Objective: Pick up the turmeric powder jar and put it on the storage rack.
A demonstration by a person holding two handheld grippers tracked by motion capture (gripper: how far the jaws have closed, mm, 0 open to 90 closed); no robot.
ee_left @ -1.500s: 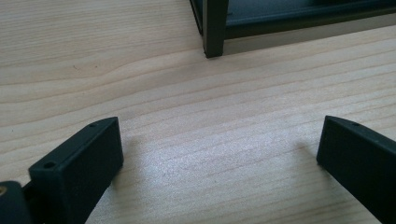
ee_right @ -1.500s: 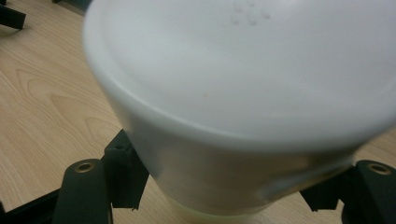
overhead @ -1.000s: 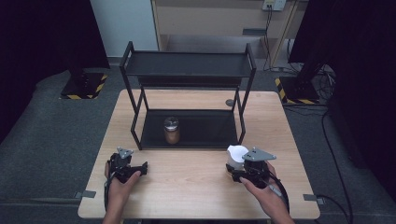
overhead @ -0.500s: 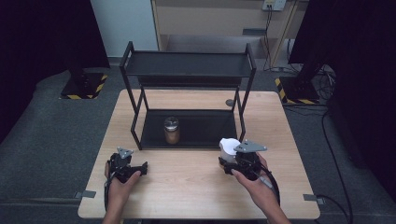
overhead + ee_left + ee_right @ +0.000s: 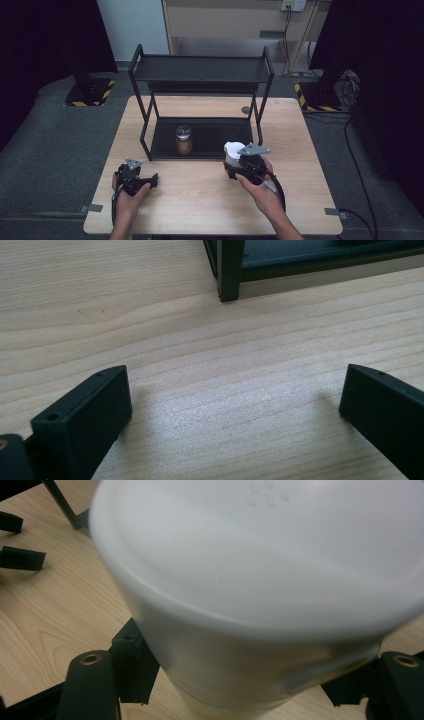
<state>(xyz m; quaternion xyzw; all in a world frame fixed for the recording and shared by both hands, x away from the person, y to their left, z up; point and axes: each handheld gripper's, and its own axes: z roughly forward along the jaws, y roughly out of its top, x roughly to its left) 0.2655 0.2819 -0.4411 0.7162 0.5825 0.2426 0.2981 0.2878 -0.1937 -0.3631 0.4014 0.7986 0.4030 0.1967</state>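
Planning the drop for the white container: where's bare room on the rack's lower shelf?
Lower shelf is bare right of the jar, up to the right posts. Left of the jar is narrower. The white container, clamped in the right gripper, sits at that front edge.

The high view looks forward and down over the table (image 5: 200,200) from the person's side. Each gripper view rides low, close along its jaws (the left one nearly skimming the wood); both share the black rack (image 5: 230,270).

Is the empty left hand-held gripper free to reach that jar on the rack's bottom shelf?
Probably yes. The left hand-held gripper is open with bare table ahead of it, and the jar stands alone on the bottom shelf behind an open front; the corner post stands to one side.
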